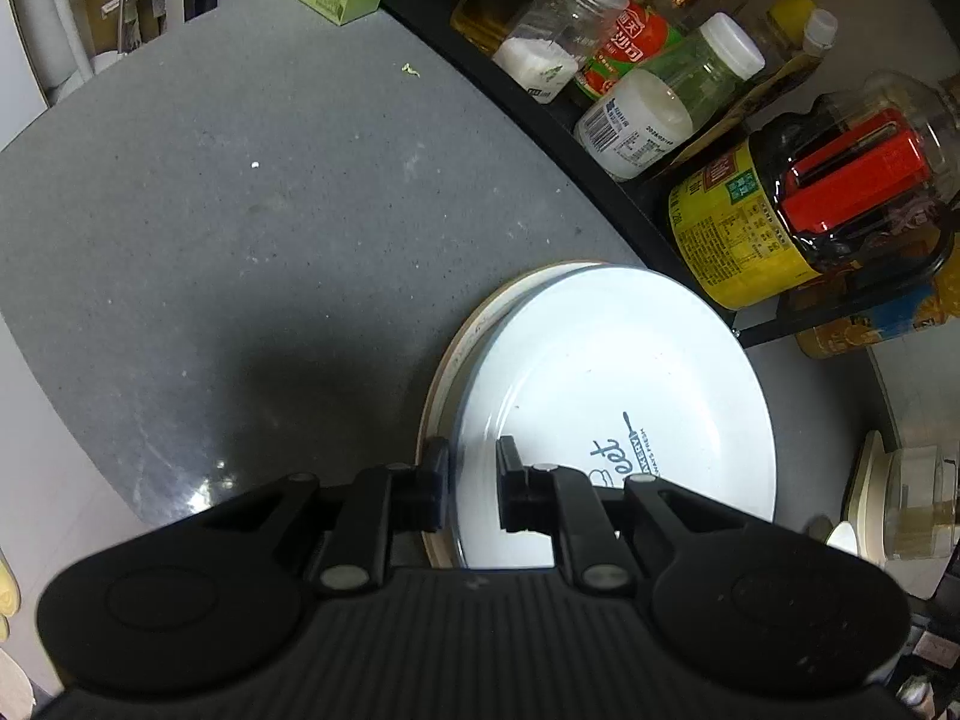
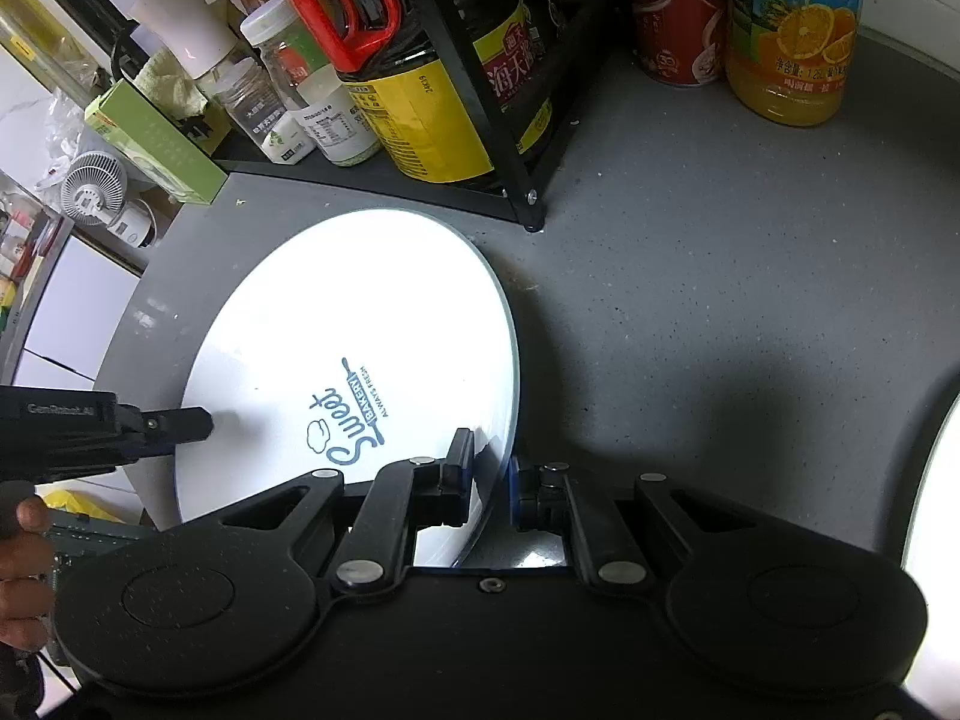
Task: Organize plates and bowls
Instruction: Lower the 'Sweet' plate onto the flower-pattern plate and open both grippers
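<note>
White plate [image 2: 360, 324] lies flat, lettering toward fingers [image 2: 459, 468].

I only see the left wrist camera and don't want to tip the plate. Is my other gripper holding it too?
Observer: Yes. The right gripper is shut on the white plate at its rim, across from the left gripper.
Operator: What's past the black rack?
Observer: A red can stands on the counter beside the black rack.
Operator: Any more dishes?
Observer: Something white and round peeks in at the right edge; I cannot tell what.
</note>
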Available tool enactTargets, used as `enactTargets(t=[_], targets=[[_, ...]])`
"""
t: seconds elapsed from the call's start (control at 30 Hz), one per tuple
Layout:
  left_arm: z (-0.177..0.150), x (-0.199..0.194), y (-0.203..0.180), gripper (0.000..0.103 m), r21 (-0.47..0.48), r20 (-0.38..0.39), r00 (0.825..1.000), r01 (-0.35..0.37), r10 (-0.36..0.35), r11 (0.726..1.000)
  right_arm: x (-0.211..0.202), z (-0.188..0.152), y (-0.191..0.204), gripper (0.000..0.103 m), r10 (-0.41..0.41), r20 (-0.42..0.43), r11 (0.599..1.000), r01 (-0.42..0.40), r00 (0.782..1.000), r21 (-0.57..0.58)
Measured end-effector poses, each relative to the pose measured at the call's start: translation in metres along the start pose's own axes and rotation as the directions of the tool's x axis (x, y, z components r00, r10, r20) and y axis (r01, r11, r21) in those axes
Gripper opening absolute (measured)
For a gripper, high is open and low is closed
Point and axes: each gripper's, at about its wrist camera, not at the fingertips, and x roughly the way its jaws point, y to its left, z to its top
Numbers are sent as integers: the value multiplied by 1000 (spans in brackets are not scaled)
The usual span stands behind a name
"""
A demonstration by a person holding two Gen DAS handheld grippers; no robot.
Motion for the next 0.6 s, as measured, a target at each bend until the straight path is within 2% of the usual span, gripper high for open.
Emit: enactTargets(t=[0.47, 0.53, 0.6], targets=[[4, -26, -8, 13, 32, 66, 997, -31, 29, 999, 8, -1, -1, 13, 17, -11, 1000, -17, 1000, 25], [3, -28, -13, 14, 39, 72, 997, -39, 37, 998, 8, -1, -1, 17, 12, -9, 1000, -12, 1000, 25], [2, -30, -17, 25, 42, 79, 996, -51, 48, 998, 5, -2, -1, 25, -10, -6, 1000, 10, 1000, 24]])
